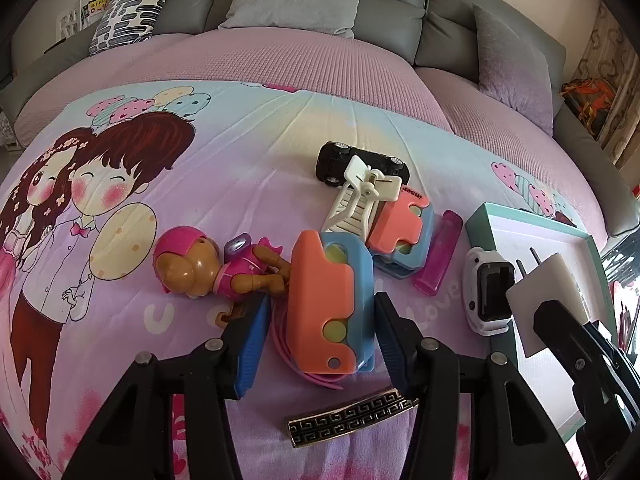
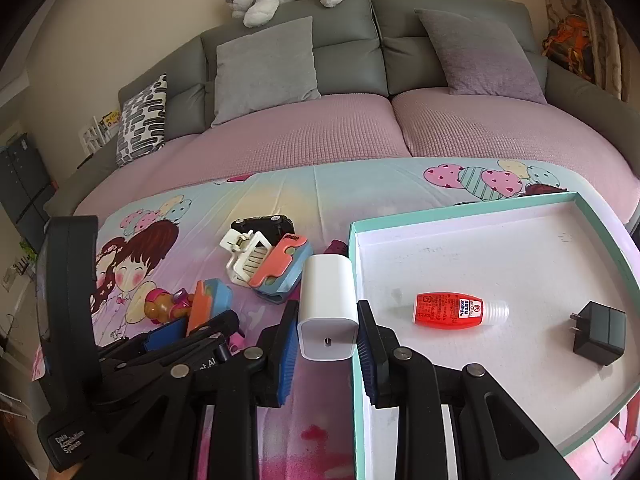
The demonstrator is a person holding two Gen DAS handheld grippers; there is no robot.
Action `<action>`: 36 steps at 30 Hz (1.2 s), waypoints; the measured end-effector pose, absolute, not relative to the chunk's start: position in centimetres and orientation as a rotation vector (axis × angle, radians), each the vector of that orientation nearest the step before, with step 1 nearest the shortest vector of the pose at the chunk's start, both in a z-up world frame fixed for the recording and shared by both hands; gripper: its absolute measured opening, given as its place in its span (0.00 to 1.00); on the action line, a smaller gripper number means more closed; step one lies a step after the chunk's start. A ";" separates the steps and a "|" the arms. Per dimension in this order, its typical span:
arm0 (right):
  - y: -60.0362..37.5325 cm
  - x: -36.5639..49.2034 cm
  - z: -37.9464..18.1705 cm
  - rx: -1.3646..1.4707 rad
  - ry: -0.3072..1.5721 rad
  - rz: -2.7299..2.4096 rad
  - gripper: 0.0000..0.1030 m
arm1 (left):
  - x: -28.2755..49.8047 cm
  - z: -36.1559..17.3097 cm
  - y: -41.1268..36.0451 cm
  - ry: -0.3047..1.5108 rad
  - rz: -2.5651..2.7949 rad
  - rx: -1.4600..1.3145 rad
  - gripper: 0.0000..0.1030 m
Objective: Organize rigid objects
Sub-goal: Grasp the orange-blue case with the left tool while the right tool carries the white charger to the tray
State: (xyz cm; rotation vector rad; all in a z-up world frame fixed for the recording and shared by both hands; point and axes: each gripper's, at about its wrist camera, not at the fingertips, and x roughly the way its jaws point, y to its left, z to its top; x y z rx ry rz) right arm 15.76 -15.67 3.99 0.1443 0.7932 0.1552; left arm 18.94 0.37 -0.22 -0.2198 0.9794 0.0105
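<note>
Left wrist view: the left gripper [image 1: 320, 320] straddles an orange-and-blue toy block [image 1: 330, 300] on the bedsheet [image 1: 248, 152], jaws spread, block's long axis running 12-to-6.

Right wrist view: the right gripper [image 2: 327, 336] clamps a white charger [image 2: 328, 312], port facing 6 o'clock, over the tray's [image 2: 500, 240] 9 o'clock rim.

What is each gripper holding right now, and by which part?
The right gripper clamps the white charger by its sides. The left gripper straddles an orange-and-blue toy, nothing held.
</note>
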 end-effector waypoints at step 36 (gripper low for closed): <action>-29.2 15.3 4.3 0.277 0.740 -0.185 0.28 | 17.8 4.7 -9.9 0.877 -0.196 -0.042 0.42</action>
